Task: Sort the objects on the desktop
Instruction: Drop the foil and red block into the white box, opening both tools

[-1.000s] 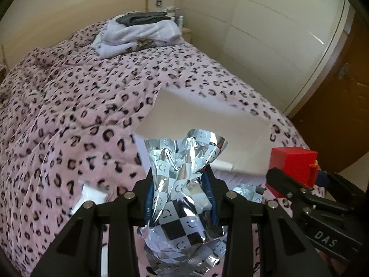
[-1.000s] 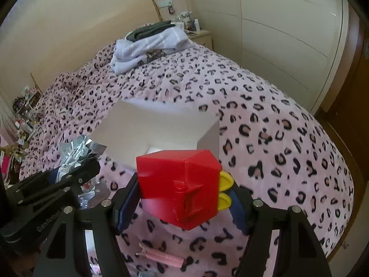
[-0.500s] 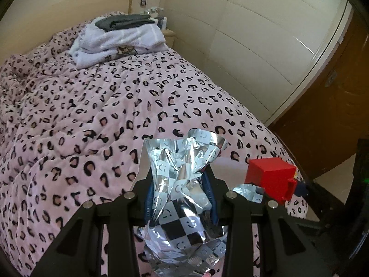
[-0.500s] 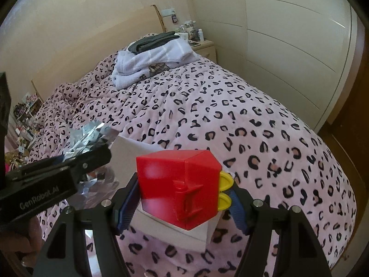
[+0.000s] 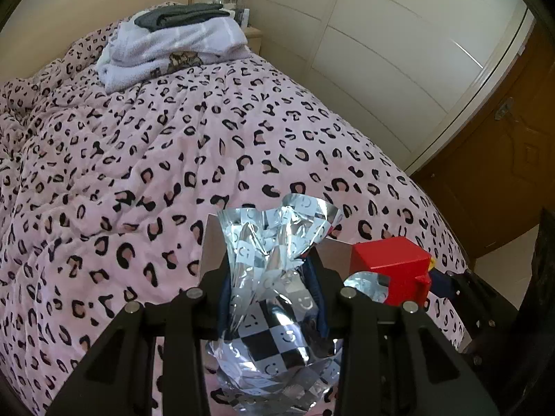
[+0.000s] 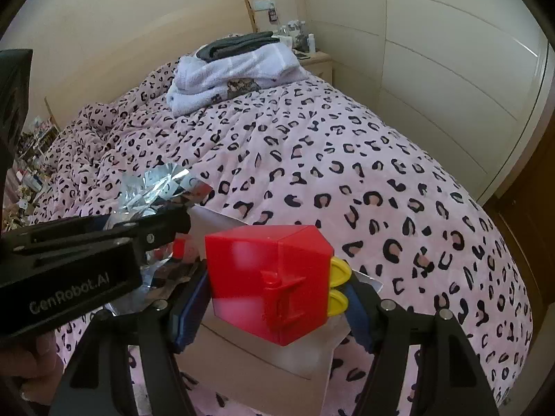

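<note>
Bed [image 5: 173,159] with pink leopard-print cover fills both views; cream panelled wall [image 5: 399,69] along its far side.

Folded towels [image 5: 173,48], white with a dark one on top, stacked at the head end of the bed.

White box [image 6: 263,357] sits on the bed's near end, well apart from the towels, open side up. In the left wrist view only parts of its wall show [image 5: 213,249] behind the held items.

Red toy block [image 6: 270,280], yellow knobs on one side, held over the white box, above its opening. Right gripper [image 6: 274,298] is clamped on it, blue pads pressed to both sides. The block also shows at the right of the left wrist view [image 5: 392,263], at the box's right wall.

Silver foil bag [image 5: 274,287], checker and smiley print, crumpled, held over the box's left part. Left gripper [image 5: 272,294] is closed on its middle, fingers pinching the foil; the top of the bag fans out above them. From the right wrist view the bag [image 6: 152,187] sticks up past the left gripper's black body [image 6: 86,256], just beside the red block.
</note>
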Motion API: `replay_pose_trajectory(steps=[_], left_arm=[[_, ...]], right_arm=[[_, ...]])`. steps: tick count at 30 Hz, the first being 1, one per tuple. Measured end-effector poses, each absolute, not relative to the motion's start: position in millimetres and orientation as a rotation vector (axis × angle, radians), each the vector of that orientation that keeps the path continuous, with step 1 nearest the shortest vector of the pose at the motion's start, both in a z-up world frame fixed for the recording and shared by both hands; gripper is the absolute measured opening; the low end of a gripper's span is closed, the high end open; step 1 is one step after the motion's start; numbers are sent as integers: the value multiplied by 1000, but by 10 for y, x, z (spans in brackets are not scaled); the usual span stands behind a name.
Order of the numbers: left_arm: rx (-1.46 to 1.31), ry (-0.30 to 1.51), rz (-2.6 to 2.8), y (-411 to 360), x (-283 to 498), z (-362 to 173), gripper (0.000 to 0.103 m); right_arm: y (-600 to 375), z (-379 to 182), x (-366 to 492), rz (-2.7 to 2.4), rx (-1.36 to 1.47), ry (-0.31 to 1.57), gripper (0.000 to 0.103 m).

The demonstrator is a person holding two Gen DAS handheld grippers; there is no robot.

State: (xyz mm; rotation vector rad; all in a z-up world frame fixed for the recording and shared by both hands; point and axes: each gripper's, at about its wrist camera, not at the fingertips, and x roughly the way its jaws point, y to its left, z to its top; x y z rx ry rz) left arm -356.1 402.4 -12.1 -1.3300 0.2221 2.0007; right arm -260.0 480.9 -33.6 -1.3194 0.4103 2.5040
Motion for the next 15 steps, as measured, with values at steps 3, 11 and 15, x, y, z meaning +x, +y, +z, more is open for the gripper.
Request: replay_pose_trajectory(steps=[3,11,15], left_arm=[[-1342,232,1998,4035,-3552,-199,38],[-1347,206,2004,3992,-3538,-285,47],[-1343,198,2014,3971,-3546,-277,53]], right_arm=[[4803,-396,-2611,2498,-1342,395,71],[4795,-488,-2619,2501,-1371,363,71],[4827,-514,-2639,2494,-1394,377,71]])
